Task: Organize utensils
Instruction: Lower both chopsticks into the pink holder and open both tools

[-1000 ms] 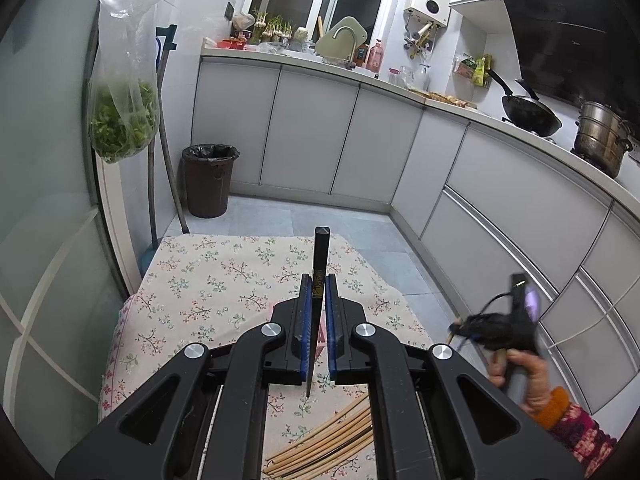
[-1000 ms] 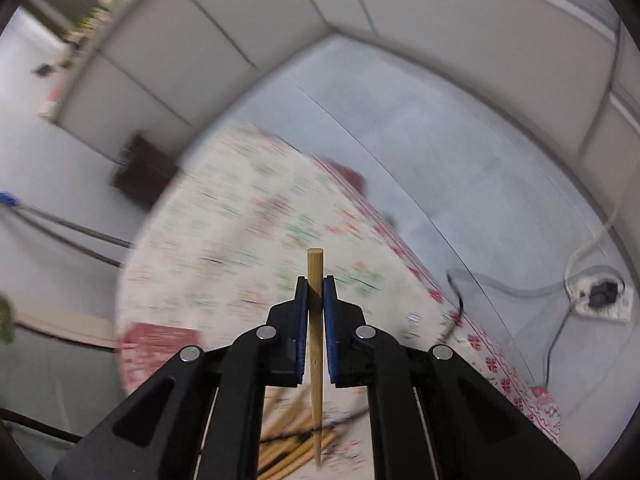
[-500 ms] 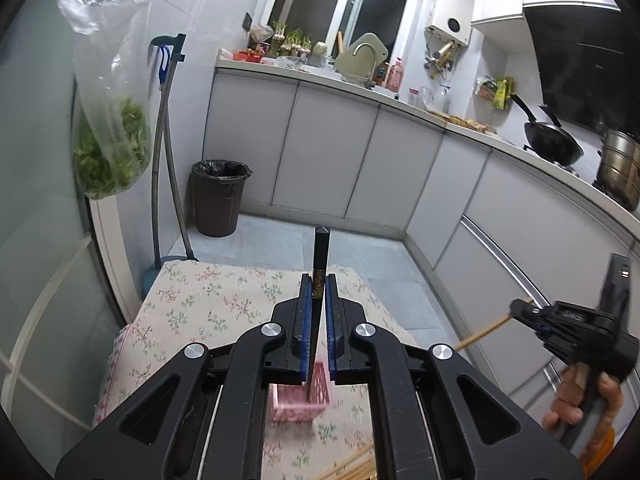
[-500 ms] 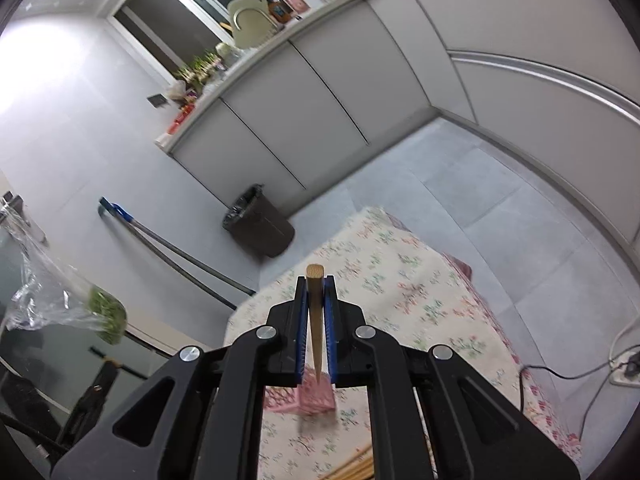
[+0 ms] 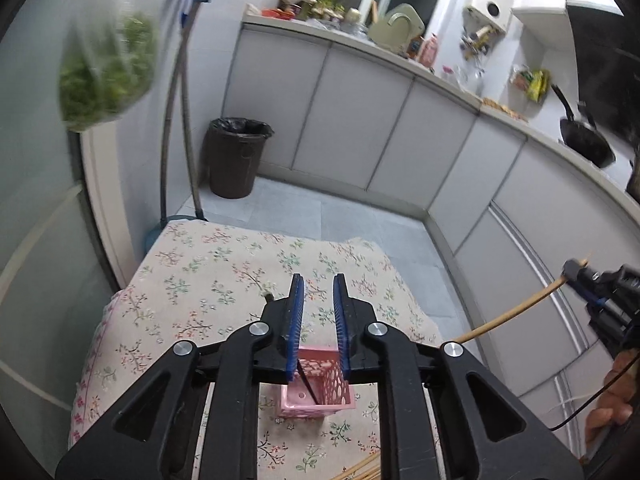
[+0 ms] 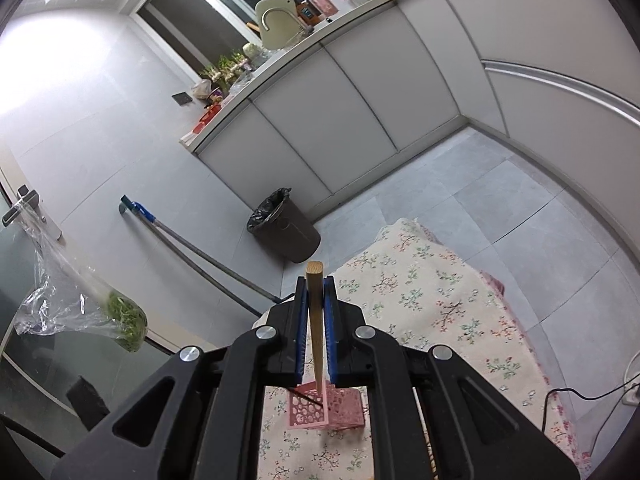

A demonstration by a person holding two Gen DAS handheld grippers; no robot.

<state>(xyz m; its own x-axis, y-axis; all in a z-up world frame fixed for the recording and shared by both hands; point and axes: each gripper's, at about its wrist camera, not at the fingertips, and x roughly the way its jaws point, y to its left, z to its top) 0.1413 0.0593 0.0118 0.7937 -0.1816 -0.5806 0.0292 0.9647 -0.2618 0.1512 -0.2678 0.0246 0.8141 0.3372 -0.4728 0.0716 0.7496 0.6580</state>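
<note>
Mostly hidden, the dark chopstick (image 5: 306, 384) drops from the opening left gripper (image 5: 318, 312); right gripper (image 6: 316, 320) clamps a wooden chopstick (image 6: 316, 320).

A floral cloth (image 5: 224, 280) covers the counter. On it stands a pink basket (image 5: 320, 390). Some wooden chopsticks (image 5: 360, 470) lie near its front edge.

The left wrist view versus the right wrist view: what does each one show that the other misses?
Only the left wrist view shows the wok on the counter, the person's hand, and the left hand-held gripper, its jaws opening, no longer pressing the dark chopstick.

Only the right wrist view shows the door handle, a wall socket, and the right hand-held gripper shut on a wooden chopstick.

Both show the pink basket holding the dark chopstick, floral cloth, bin and bag of greens.
</note>
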